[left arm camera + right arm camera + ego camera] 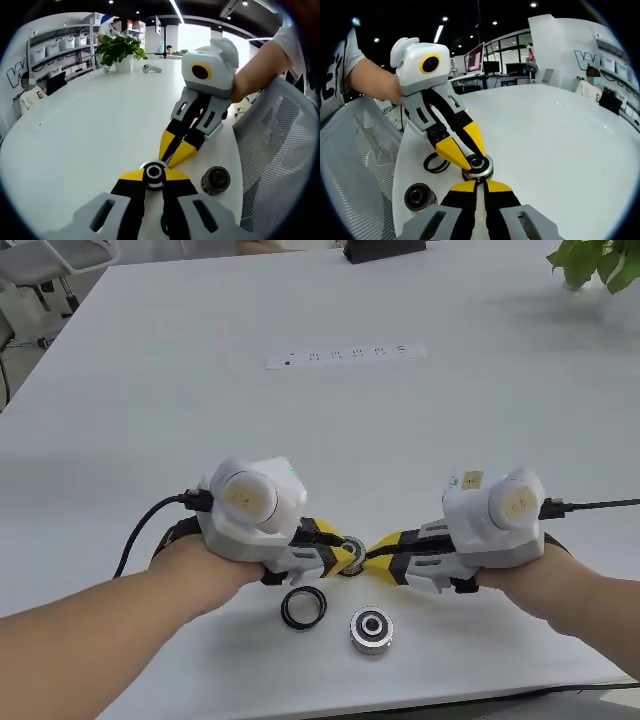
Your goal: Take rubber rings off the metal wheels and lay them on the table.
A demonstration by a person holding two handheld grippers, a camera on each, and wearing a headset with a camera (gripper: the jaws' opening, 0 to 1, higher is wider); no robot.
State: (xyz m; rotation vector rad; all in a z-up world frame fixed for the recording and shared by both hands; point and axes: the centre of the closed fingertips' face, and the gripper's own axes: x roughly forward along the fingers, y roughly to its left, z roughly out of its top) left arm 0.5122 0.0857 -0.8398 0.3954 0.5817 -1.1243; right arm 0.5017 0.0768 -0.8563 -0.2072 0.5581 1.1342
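A: Lighting, head view?
B: Bright and even; soft, faint shadows are thrown on the table (200, 420) near its front edge.
A: Gripper views?
B: Ceiling lights (439, 34) are registered as small glare spots; straight lines are bowed toward the edges; distant background is softened.

Our left gripper (345, 558) and right gripper (377, 549) each have a round white body, black jaws and yellow tips. A black cable (150, 525) runs off at the frame's left, another cable (600, 505) at the right.
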